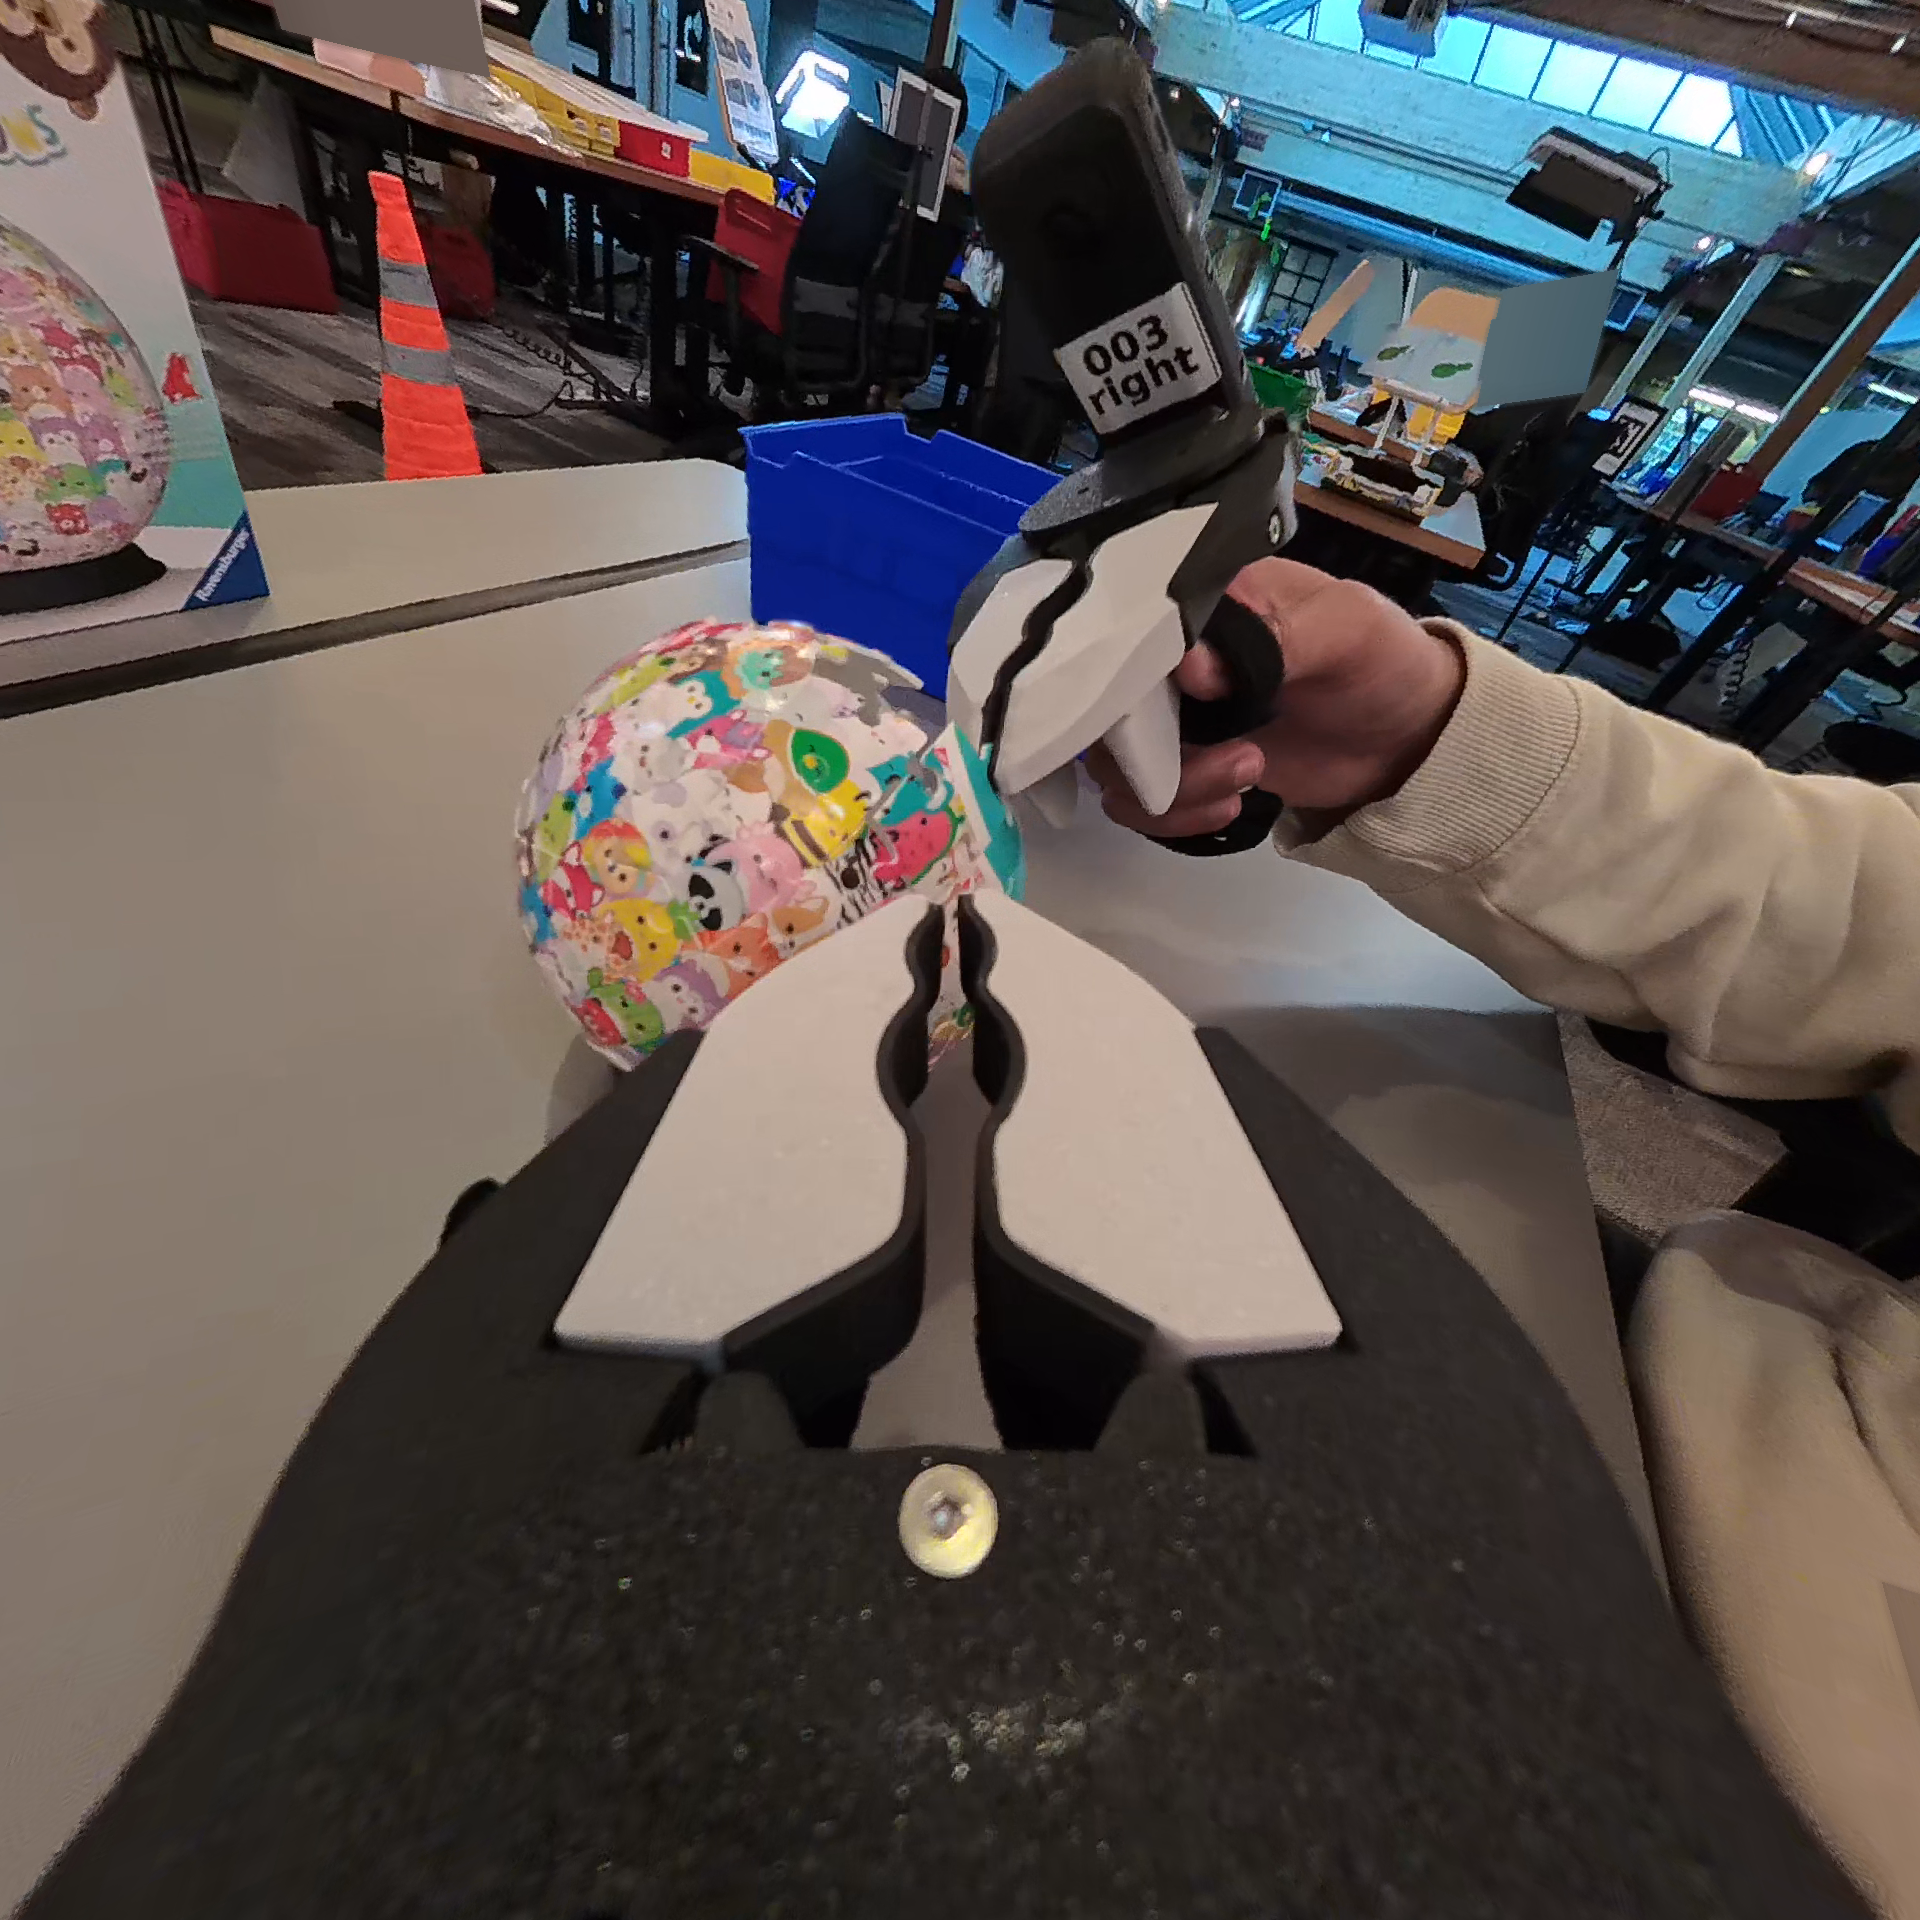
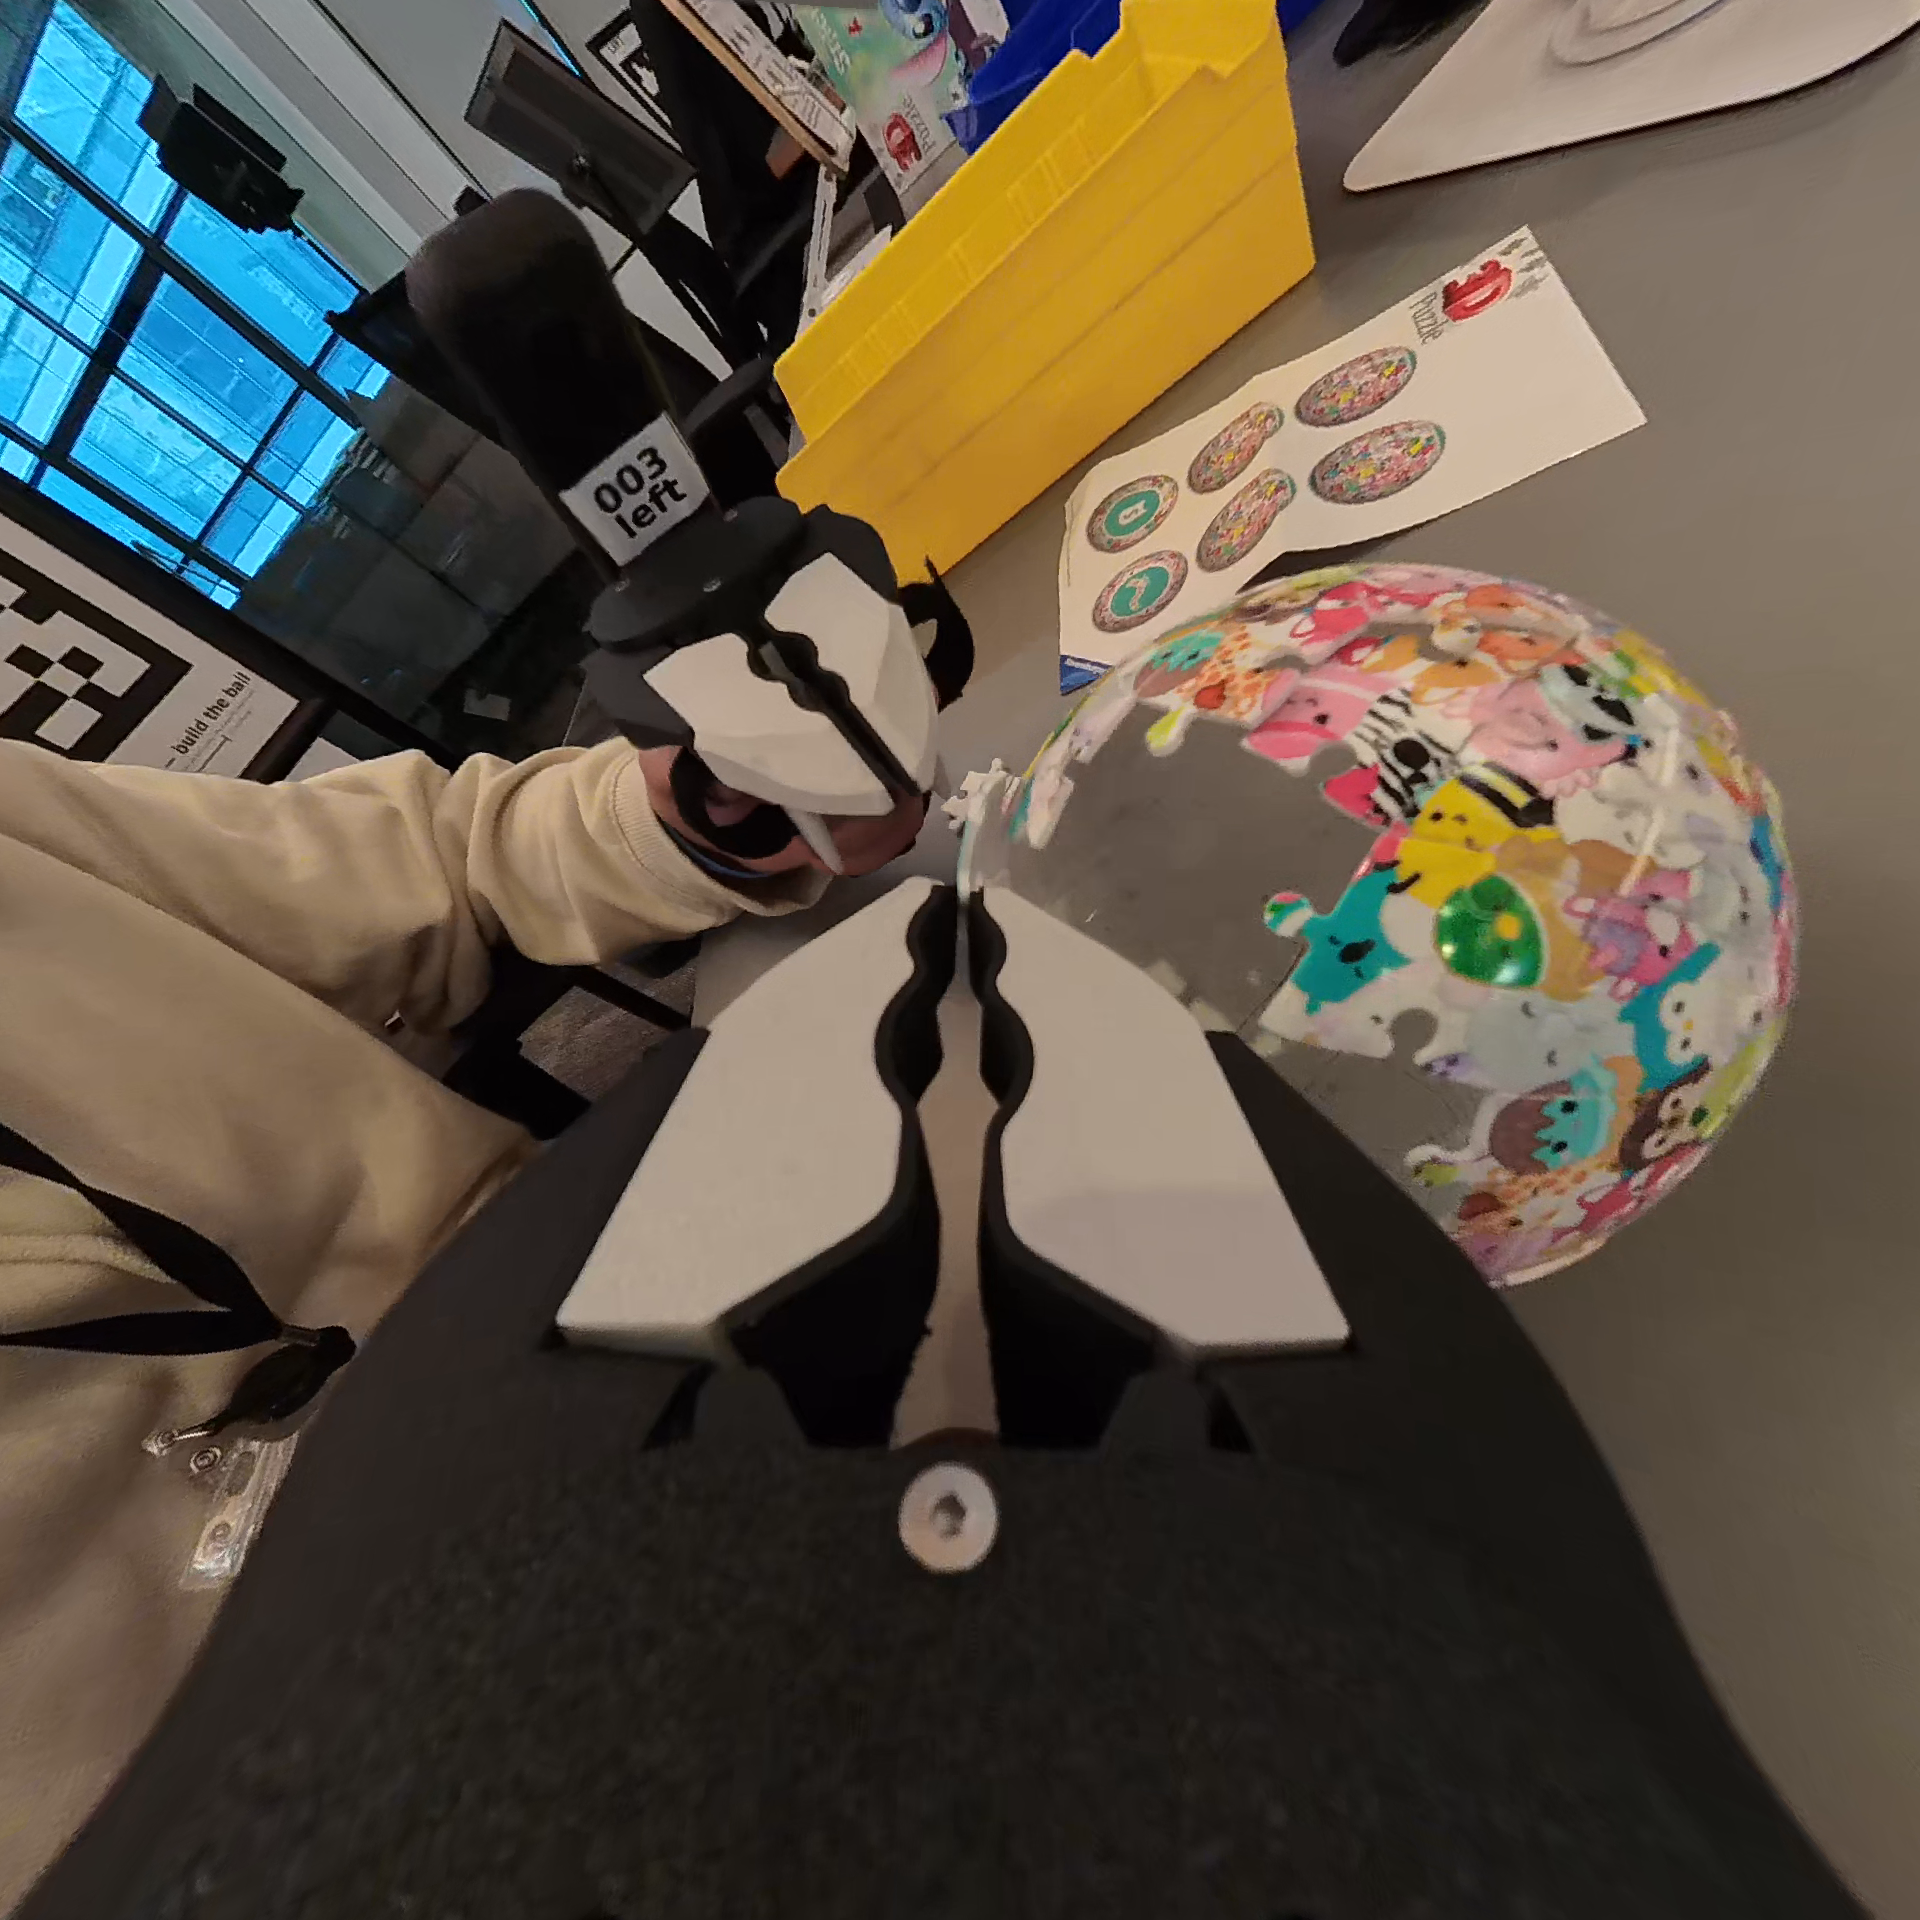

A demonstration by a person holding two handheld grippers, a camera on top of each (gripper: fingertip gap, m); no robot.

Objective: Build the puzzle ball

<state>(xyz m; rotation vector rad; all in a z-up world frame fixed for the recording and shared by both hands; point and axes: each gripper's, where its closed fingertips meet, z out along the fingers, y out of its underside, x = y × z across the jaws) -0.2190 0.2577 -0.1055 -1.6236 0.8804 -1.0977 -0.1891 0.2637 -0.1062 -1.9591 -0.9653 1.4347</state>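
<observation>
Your left gripper [image 1: 943, 914], nearest in the left wrist view, has its white fingers almost closed on the near edge of the colourful cartoon-printed puzzle ball [image 1: 727, 821], which sits on the grey table [image 1: 208, 883]. Your right gripper [image 1: 982, 743] pinches a teal puzzle piece [image 1: 961, 774] against the ball's open rim. Behind it the blue plastic bin [image 1: 873, 520] hides its contents.

From the right wrist view, your right gripper [image 2: 958, 914] is nearly closed on a thin piece edge beside the ball's [image 2: 1558, 883] gap. Squeezing could, I judge, pop neighbouring pieces loose. You cannot see inside the yellow plastic bin [image 2: 1049, 343]
</observation>
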